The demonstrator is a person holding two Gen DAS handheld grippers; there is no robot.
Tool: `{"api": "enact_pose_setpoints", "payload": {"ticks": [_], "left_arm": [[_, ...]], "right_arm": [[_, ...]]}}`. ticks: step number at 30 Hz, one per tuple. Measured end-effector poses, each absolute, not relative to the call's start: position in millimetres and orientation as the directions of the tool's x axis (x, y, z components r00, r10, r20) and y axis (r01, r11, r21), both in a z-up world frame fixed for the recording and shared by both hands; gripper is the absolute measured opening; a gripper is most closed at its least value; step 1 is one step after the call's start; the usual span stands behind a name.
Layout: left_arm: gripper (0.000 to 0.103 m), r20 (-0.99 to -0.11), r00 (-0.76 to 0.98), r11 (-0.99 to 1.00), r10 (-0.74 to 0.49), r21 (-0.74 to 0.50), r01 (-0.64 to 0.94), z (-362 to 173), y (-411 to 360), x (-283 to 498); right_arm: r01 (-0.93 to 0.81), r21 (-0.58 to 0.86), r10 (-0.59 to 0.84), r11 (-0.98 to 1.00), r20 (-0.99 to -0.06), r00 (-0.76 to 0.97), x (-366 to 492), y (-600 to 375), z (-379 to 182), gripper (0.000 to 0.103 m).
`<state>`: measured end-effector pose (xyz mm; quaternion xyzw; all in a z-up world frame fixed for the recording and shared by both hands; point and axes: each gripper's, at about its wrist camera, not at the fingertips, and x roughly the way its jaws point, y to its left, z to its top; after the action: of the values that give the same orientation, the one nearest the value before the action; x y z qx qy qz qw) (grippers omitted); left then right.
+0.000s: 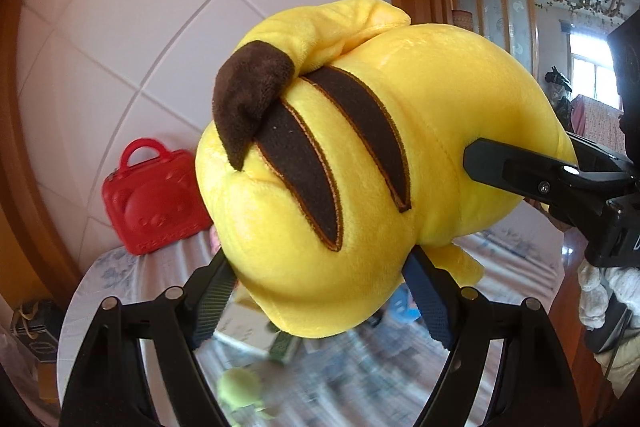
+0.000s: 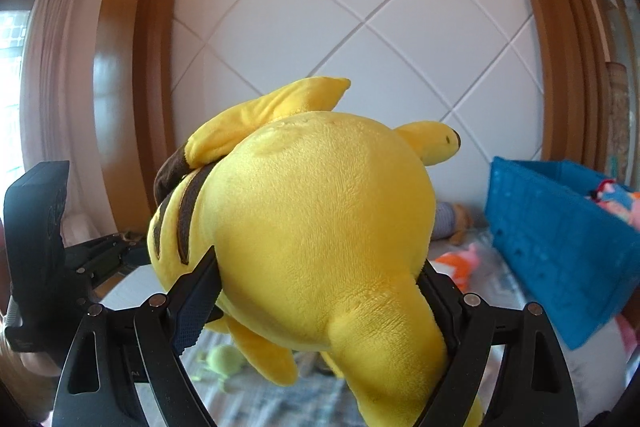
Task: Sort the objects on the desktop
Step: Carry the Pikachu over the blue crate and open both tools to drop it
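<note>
Yellow plush toy (image 1: 360,163) with two brown stripes and a brown-tipped tail, held up in the air above the table (image 1: 520,267), clear of its patterned cloth. Clamped from two sides at once: left gripper (image 1: 320,291) closed on the lower end of the toy, fingers (image 1: 214,295) pressed into the plush; right gripper (image 2: 316,303) closed on the rounded body near a leg, fingers (image 2: 196,303) sunk into the fabric likewise. In the left wrist view, one right finger seen pushing into the toy's side from the right. Below the toy, blurred, a small green soft toy (image 2: 222,359) lying on the cloth. Left of the toy and behind it, a red case with a handle (image 1: 154,195) against the white tiled wall. Right of the toy in the right wrist view, a blue basket (image 2: 560,247) standing on the table, with an orange and pink toy (image 2: 460,263) just beside it.
</note>
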<state>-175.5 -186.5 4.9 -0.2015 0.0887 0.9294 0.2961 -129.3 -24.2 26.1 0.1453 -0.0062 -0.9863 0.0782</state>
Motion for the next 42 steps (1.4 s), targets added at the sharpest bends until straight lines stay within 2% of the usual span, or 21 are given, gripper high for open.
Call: {"api": "enact_pose_setpoints", "payload": {"ticks": [12, 20, 29, 35, 42], "left_arm": [[0.081, -0.412, -0.707, -0.754, 0.576, 0.067, -0.653, 22, -67, -193], [0.081, -0.360, -0.678, -0.699, 0.640, 0.091, -0.709, 51, 10, -231], [0.081, -0.330, -0.678, -0.688, 0.657, 0.107, -0.718, 83, 153, -265], [0.081, -0.380, -0.713, -0.749, 0.589, 0.074, -0.658, 93, 275, -285], [0.081, -0.487, -0.723, -0.800, 0.490, 0.078, -0.594, 97, 390, -324]], "right_arm": [[0.075, 0.035, -0.082, -0.997, -0.262, -0.962, -132, 94, 33, 0.088], [-0.002, 0.017, -0.002, -1.000, -0.218, -0.976, -161, 162, 54, 0.088], [-0.036, -0.016, 0.038, -0.999, -0.164, -0.986, -193, 292, 92, 0.089], [0.038, -0.053, -0.027, -0.998, -0.200, -0.979, -225, 416, 107, 0.089], [0.116, 0.031, -0.120, -0.993, -0.275, -0.954, -277, 552, 111, 0.089]]}}
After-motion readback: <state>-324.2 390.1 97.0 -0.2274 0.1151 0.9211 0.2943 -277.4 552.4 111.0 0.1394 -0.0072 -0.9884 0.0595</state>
